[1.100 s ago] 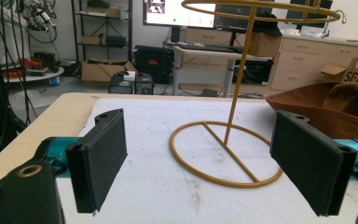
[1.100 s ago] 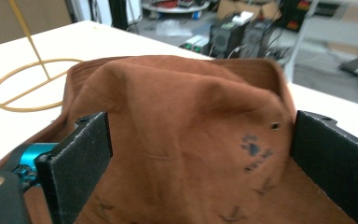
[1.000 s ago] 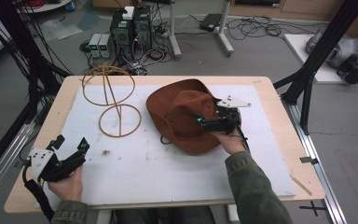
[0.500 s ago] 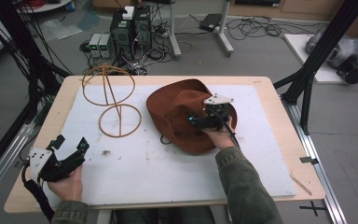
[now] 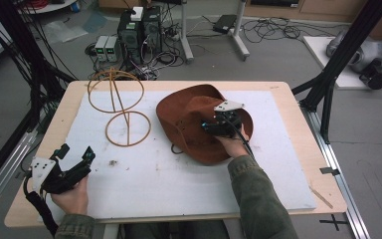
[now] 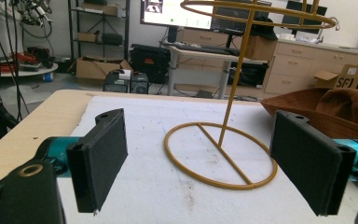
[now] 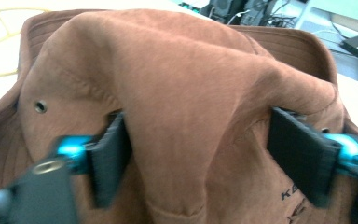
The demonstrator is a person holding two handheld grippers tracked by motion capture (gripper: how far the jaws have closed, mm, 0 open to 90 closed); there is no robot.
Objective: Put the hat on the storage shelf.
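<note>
1. High view: brown hat (image 5: 189, 124) lying right of centre on white mat (image 5: 179, 174) covering the bench (image 5: 298, 124). Gold wire stand (image 5: 122, 107) left of the hat on the far-left part of the mat, round base flat, upper hoop tilted. Right gripper (image 5: 210, 127) over the hat crown, right hand (image 5: 234, 145) on the near brim. Left gripper (image 5: 74, 155) at near-left bench corner, jaws spread, nothing between them, left hand (image 5: 72, 196) behind it.
2. Left gripper view: left gripper (image 6: 198, 163) wide open, empty, facing the gold wire stand (image 6: 221, 158); stand base ring flat on the mat, upright rod rising to upper hoop. Hat brim (image 6: 331, 112) at right edge, far behind the right jaw.
3. Right gripper view: right gripper (image 7: 200, 154) spread around a raised fold of the hat crown (image 7: 191, 93); left jaw touching fabric, right jaw just beside it, not squeezed tight. Small eyelet (image 7: 40, 107) on crown at left.
</note>
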